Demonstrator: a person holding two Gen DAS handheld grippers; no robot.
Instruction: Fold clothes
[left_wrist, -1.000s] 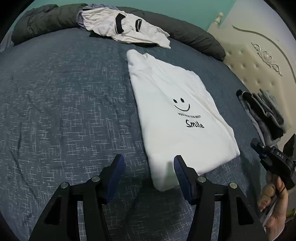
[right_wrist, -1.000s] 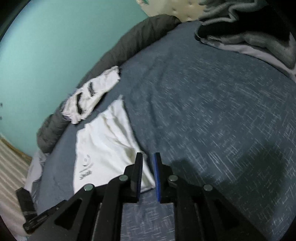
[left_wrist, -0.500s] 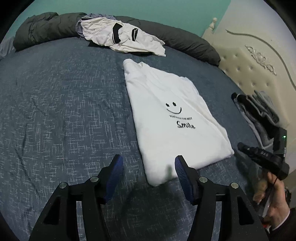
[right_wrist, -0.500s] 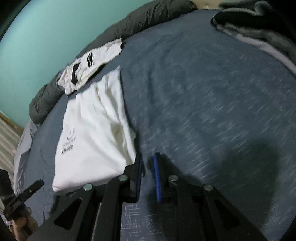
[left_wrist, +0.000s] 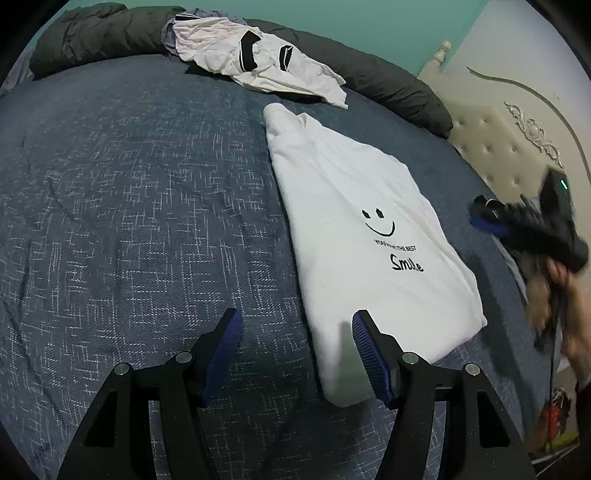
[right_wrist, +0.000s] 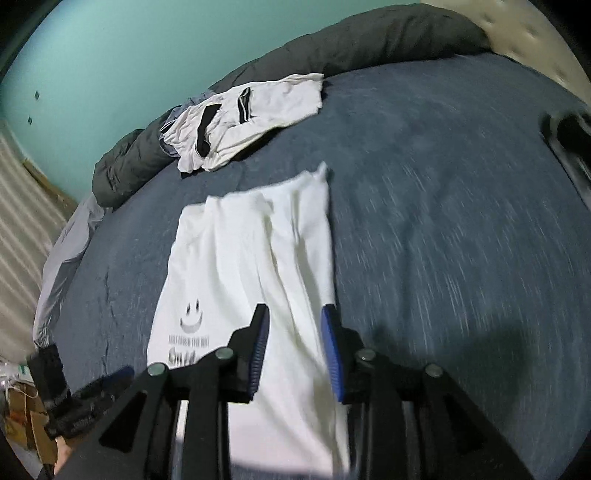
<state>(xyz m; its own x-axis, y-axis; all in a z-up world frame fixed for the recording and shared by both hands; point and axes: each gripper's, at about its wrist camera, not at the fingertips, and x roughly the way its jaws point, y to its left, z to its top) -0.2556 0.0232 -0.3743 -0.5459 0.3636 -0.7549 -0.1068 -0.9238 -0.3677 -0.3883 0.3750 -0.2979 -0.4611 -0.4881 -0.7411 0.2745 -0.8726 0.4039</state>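
Left wrist view: the left gripper (left_wrist: 295, 332) hovered low over the bed (left_wrist: 129, 206) with its jaws opening wide and nothing pressed between its pads; its right finger stood over the near corner of the white T-shirt (left_wrist: 354, 236), probably so that this corner could be taken for the next fold. The T-shirt lay flat on the blue cover, already narrowed into a long strip with its smiley print facing up, near the middle of the bed. A crumpled white garment with black trim (left_wrist: 258, 61) waited at the far edge against the dark rolled duvet (left_wrist: 110, 35), apparently not yet folded. At the right edge the right gripper (left_wrist: 517, 221), blurred, was carried in a person's hand (left_wrist: 569, 310) beside a stack of dark clothes that it largely hid, in front of the padded headboard (left_wrist: 498, 147). Right wrist view: the right gripper (right_wrist: 293, 332) hung over the T-shirt's (right_wrist: 251, 251) near end, its jaws opening, the cloth lying beneath them but not pinched, which suggests preparation to grasp the hem opposite the other gripper. The left gripper (right_wrist: 96, 384) appeared dimly at the lower left. The trimmed garment (right_wrist: 243, 118) lay beyond, well apart from the T-shirt, near the teal wall (right_wrist: 129, 55).
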